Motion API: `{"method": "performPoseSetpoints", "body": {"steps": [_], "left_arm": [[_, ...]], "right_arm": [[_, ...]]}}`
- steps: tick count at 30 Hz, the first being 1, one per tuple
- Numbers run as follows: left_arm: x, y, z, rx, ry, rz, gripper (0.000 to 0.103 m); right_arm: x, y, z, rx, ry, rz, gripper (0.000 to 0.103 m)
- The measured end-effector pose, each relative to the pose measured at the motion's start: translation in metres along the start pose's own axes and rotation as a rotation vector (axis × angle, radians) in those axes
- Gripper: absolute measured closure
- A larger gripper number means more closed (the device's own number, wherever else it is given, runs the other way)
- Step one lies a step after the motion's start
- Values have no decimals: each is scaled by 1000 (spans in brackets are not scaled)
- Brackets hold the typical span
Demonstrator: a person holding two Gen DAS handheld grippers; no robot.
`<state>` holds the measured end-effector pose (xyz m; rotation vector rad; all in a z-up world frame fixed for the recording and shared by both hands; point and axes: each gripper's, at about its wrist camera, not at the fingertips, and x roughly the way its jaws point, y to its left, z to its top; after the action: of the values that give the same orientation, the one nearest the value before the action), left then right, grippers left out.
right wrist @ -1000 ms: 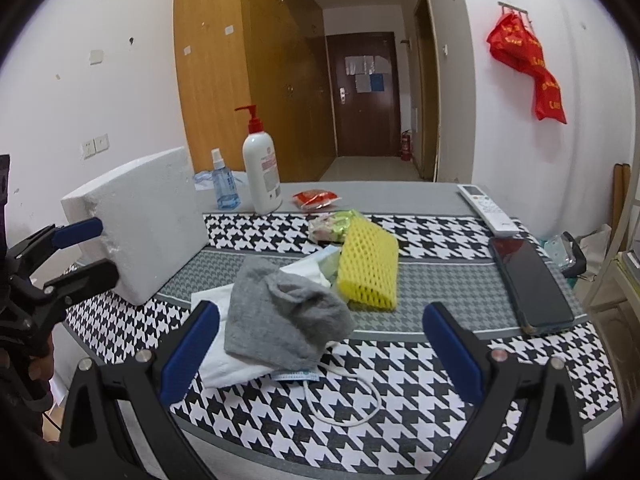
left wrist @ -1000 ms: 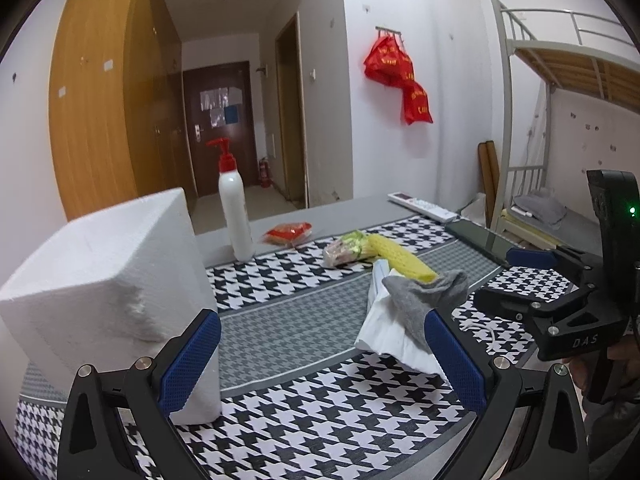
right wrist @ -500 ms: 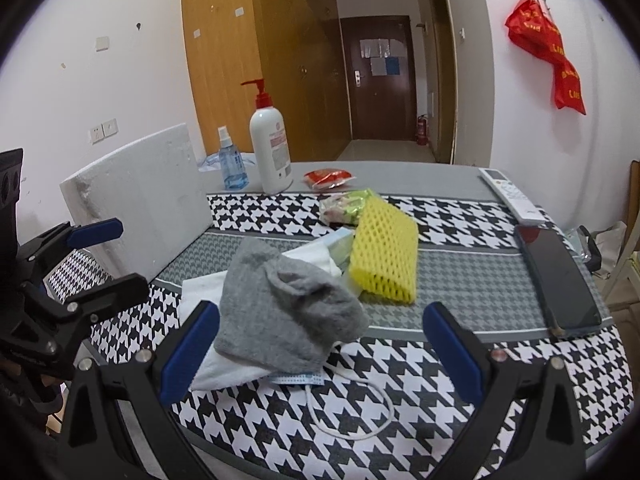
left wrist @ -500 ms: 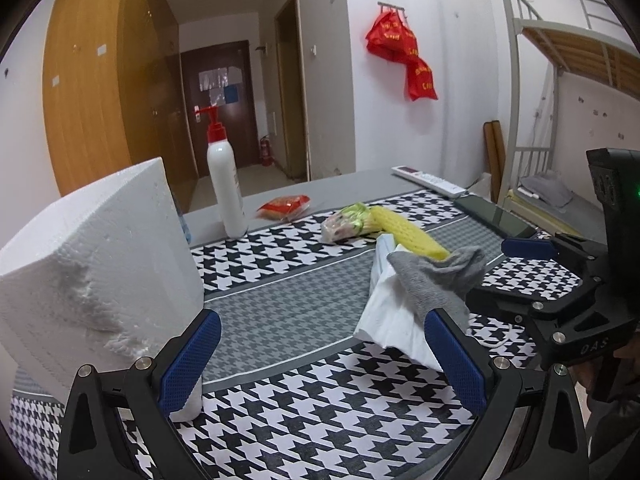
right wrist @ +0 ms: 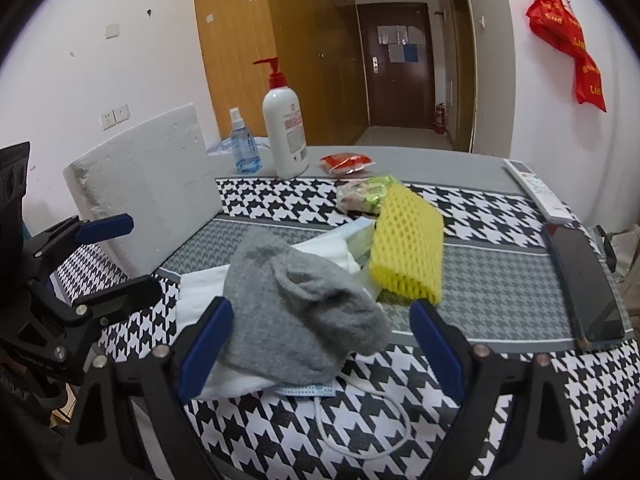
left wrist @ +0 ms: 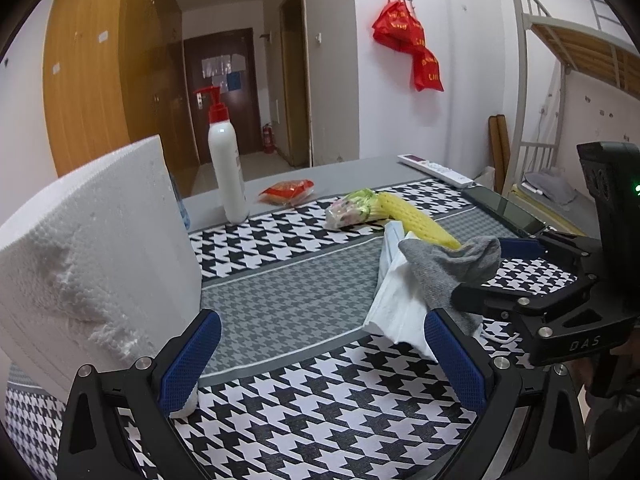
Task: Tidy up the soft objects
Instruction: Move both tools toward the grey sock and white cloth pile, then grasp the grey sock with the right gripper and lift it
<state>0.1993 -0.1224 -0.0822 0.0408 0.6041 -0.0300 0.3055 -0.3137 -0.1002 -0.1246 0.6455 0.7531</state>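
Both tools are matte black plastic frames with two long fingers each, tipped by textured blue pads. The left gripper (left wrist: 322,356) shows silver screws along its arms. The right gripper (right wrist: 322,346) matches it; seen from the side, its body bears pale "DAS" lettering and a small green light.

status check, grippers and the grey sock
Both grippers open, empty. Right gripper straddles grey sock, not closed. Left gripper beside foam block.

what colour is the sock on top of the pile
Grey. The sock shows best in the right wrist view, lying on white cloth.
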Motion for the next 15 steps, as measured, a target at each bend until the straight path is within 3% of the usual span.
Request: {"method": "performPoseSetpoints", "body": {"steps": [9, 15], "left_arm": [[10, 2, -1, -1, 24, -8, 1], [16, 1, -2, 2, 39, -22, 1]], "right_arm": [[15, 1, -2, -4, 56, 28, 33], [18, 7, -3, -35, 78, 28, 68]]}}
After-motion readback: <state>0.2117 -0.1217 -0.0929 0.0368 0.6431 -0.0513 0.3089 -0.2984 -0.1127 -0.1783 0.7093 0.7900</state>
